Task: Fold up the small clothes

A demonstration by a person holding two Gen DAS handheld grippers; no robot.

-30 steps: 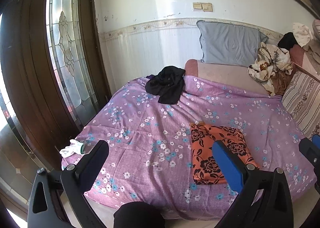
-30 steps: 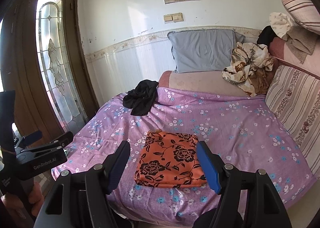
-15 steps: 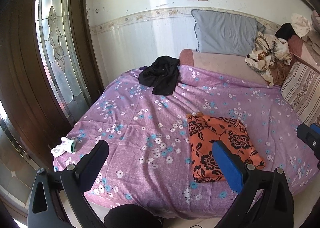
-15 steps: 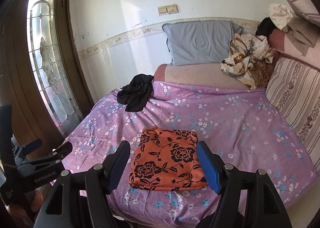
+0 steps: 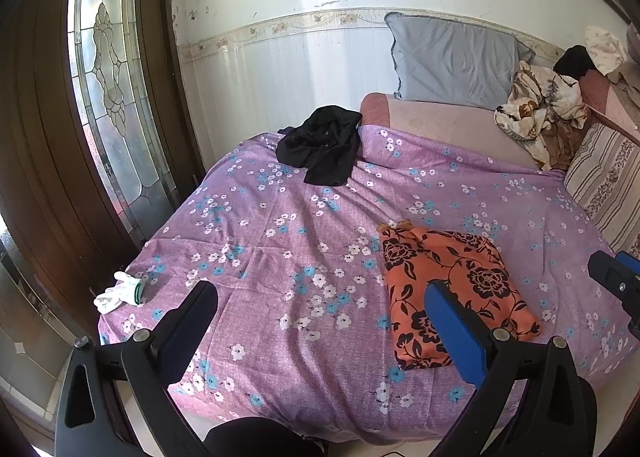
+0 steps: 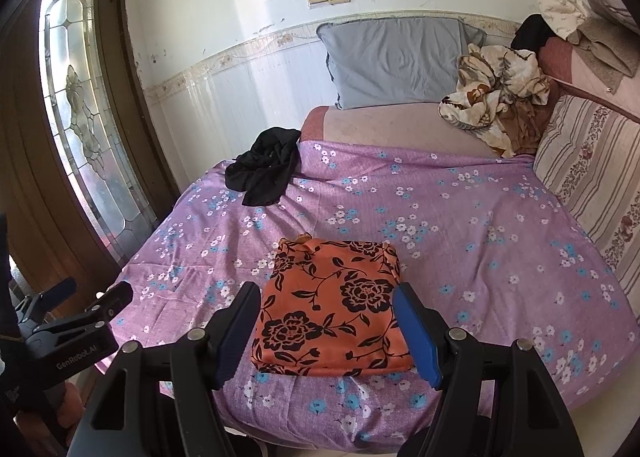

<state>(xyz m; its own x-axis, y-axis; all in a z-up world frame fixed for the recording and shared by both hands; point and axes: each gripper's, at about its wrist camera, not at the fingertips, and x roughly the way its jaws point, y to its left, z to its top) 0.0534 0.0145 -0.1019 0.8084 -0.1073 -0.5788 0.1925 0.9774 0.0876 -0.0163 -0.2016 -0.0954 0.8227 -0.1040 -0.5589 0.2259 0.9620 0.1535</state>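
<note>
Orange cloth with black flower print (image 6: 334,307), folded into a flat, neat rectangle, lies on the purple flowered bedsheet (image 6: 460,225) close to the bed's near edge, its long side running away from that edge. Black garment (image 6: 264,165), crumpled and unfolded, sits at the sheet's far left corner, well apart.

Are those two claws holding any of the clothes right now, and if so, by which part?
Nothing is held. Both the left claw and the right claw are open and empty above the bed; the folded orange cloth lies untouched.
</note>
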